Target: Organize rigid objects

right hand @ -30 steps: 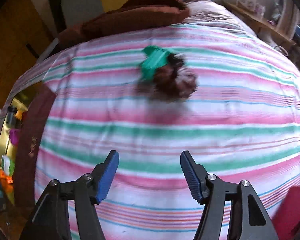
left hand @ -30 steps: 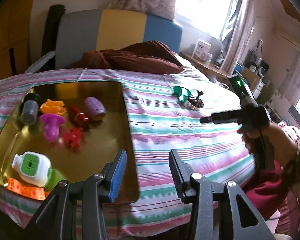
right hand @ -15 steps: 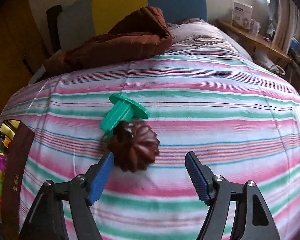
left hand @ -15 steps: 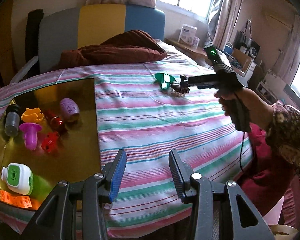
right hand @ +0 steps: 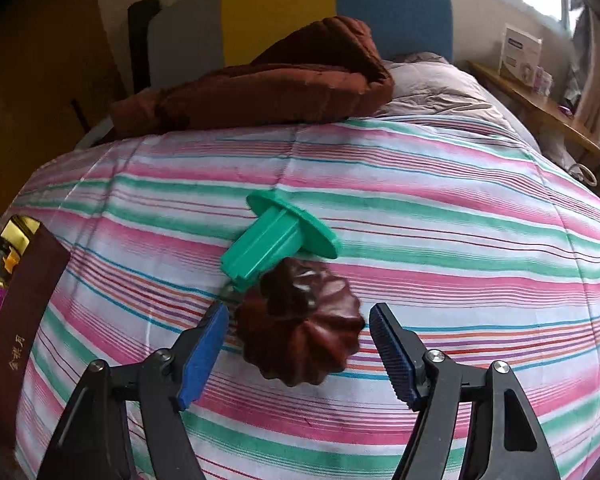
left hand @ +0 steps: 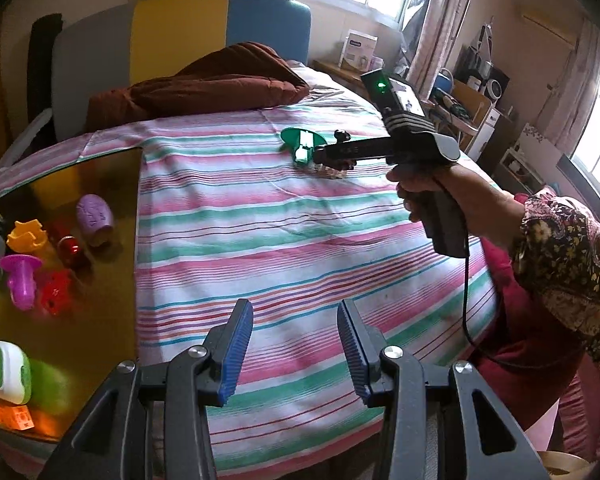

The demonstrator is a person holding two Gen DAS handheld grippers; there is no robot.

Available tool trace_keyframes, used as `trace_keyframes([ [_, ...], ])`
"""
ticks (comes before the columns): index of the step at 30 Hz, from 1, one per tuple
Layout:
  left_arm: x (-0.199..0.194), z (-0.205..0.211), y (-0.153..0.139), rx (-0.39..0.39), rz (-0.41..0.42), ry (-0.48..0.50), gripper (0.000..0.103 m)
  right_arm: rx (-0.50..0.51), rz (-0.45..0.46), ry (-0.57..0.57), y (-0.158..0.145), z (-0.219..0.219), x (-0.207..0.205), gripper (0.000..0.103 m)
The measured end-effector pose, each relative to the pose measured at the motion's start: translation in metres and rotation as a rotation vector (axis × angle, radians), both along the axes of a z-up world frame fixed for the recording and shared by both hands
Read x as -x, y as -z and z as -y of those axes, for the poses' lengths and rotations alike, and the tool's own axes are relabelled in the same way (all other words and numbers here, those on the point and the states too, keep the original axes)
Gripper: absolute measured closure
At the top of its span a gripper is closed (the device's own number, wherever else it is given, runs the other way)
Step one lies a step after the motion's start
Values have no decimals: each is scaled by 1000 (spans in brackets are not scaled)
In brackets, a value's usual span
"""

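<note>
A dark brown fluted mould (right hand: 300, 328) lies on the striped bedspread, touching a green flanged piece (right hand: 278, 240). My right gripper (right hand: 296, 344) is open with one finger on each side of the brown mould, not closed on it. In the left wrist view the right gripper (left hand: 328, 156) reaches over the green piece (left hand: 302, 142). My left gripper (left hand: 294, 344) is open and empty above the bedspread. A gold tray (left hand: 92, 320) at the left holds several toys: a purple one (left hand: 95, 220), a magenta one (left hand: 20, 280), a red one (left hand: 56, 290).
A brown pillow (left hand: 204, 88) lies at the head of the bed against a grey, yellow and blue headboard (left hand: 188, 32). A white and green bottle (left hand: 4, 372) and an orange block (left hand: 8, 416) sit on the tray's near end. A dark box edge (right hand: 16, 340) stands at left.
My right gripper has moved forward so the brown mould now sits between its open fingers. My left gripper has swung right, leaving the tray further left in view.
</note>
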State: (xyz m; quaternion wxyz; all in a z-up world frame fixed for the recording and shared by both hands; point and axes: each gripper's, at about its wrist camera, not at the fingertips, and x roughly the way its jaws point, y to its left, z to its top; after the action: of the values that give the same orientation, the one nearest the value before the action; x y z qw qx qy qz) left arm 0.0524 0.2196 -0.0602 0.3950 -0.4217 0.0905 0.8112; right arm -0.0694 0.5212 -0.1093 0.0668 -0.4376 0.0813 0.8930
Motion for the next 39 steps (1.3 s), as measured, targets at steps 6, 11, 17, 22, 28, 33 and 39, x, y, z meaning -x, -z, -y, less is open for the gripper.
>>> trace_keyframes([
  [6,1,-9,1,1,18,6,59,35,18,20,0,-2,0,36],
  [11,9,-20,-7,-12,19,2,59,78,42,93,-5,-14,-6,37],
  [17,36,-50,-16,-9,21,-16,59,-11,104,234,-10,-34,-18,36],
  [22,75,-92,-12,-3,67,-47,59,42,131,286,-4,-49,-25,36],
  [28,114,-145,4,65,40,-56,59,44,146,271,-3,-48,-22,36],
  [33,147,-179,21,90,58,-90,59,71,152,270,-3,-54,-22,36],
  [39,161,-212,34,134,17,-60,59,90,157,274,-3,-57,-21,36],
])
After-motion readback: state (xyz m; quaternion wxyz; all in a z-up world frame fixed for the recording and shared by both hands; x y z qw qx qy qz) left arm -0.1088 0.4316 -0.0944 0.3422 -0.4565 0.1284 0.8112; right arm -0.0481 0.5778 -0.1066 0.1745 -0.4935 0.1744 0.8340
